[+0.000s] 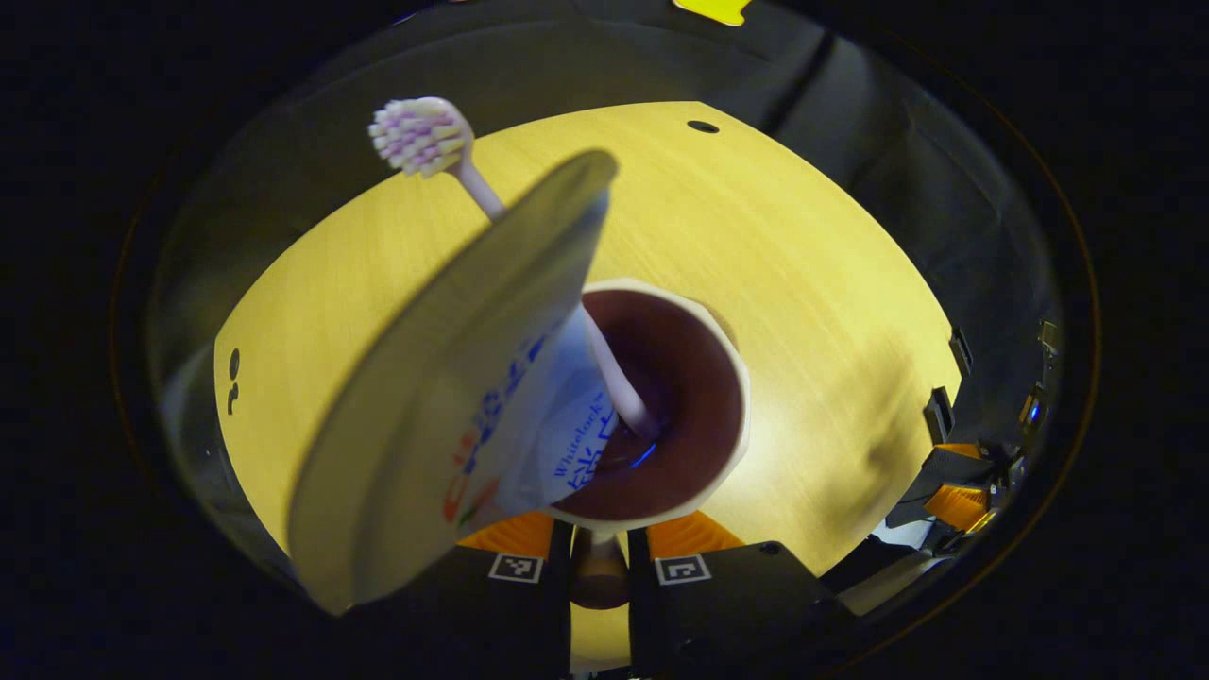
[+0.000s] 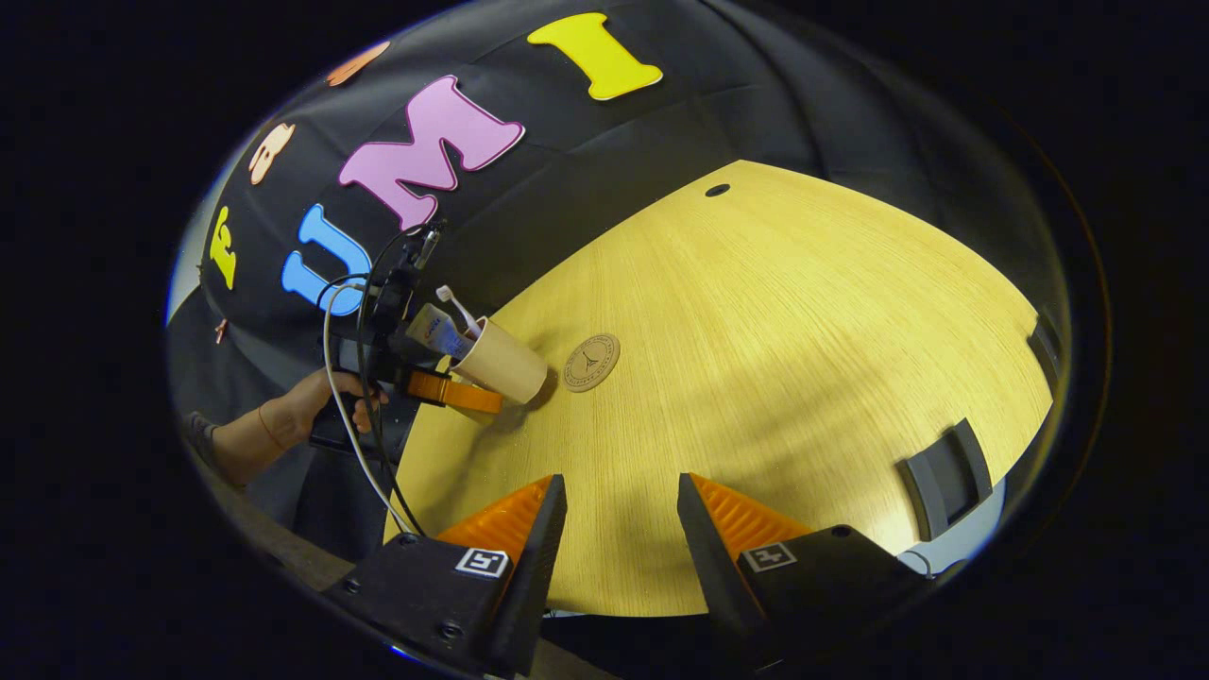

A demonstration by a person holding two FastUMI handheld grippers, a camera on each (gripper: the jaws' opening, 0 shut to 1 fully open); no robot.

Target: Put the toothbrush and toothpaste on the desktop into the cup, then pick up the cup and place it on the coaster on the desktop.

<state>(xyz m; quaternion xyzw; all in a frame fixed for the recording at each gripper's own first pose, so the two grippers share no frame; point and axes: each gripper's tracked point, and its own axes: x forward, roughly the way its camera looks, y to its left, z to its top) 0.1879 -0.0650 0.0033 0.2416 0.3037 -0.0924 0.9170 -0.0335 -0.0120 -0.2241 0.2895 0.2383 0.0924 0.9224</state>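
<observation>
In the left gripper view I look down into the paper cup (image 1: 680,397) with its brown inside, held close. The toothpaste tube (image 1: 453,397) and the white toothbrush (image 1: 425,137) stand in it, leaning left. My left gripper (image 1: 600,543) is shut on the cup. In the right gripper view, that left gripper (image 2: 453,389) holds the cup (image 2: 505,368) tilted, just left of the round coaster (image 2: 591,362), with the toothpaste (image 2: 436,331) and toothbrush (image 2: 456,307) sticking out. Whether the cup's base touches the table I cannot tell. My right gripper (image 2: 621,519) is open over the table's near edge, holding nothing.
The yellow wooden table (image 2: 803,331) has a small dark hole (image 2: 717,190) near its far edge. A dark grey bracket (image 2: 945,477) sits at its right edge. A person's hand (image 2: 312,397) holds the left gripper, with cables hanging beside it.
</observation>
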